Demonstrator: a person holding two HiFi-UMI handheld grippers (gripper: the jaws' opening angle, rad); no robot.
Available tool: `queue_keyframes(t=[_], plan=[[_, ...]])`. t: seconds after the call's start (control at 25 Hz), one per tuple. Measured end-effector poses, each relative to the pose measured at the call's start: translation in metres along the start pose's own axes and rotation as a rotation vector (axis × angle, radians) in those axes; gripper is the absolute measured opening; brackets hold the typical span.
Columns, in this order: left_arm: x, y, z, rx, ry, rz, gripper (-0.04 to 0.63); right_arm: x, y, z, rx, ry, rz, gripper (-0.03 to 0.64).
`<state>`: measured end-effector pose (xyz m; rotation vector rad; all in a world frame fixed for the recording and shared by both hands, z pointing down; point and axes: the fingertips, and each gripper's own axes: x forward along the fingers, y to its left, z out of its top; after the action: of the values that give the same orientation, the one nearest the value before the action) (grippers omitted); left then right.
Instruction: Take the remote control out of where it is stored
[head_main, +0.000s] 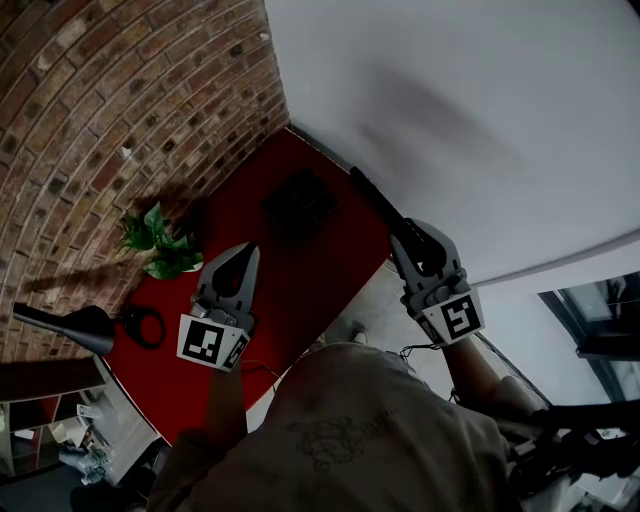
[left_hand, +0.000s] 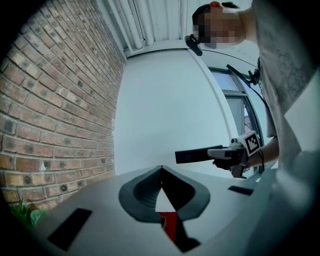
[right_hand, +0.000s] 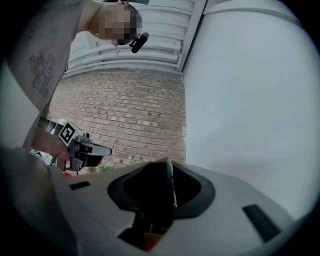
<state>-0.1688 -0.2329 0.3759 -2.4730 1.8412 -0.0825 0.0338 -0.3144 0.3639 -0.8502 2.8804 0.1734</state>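
The remote control is a long black bar held in the air over the right edge of the red table, close to the white wall. My right gripper is shut on its near end. From the left gripper view the remote sticks out level to the left of the right gripper. In the right gripper view its dark end fills the space between the jaws. My left gripper hangs over the table, its jaws meeting at the tip with nothing between them.
A dark square object lies on the table at its far end. A green plant stands by the brick wall. A black ring-shaped item and a dark cone sit at the table's left.
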Motion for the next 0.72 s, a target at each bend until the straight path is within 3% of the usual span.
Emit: queue_keyframes(t=[0.72], plan=[[0.013, -0.067, -0.016, -0.008, 0.090, 0.042, 0.005, -0.055, -0.024, -0.029, 0.079, 0.030, 0.061, 0.114]])
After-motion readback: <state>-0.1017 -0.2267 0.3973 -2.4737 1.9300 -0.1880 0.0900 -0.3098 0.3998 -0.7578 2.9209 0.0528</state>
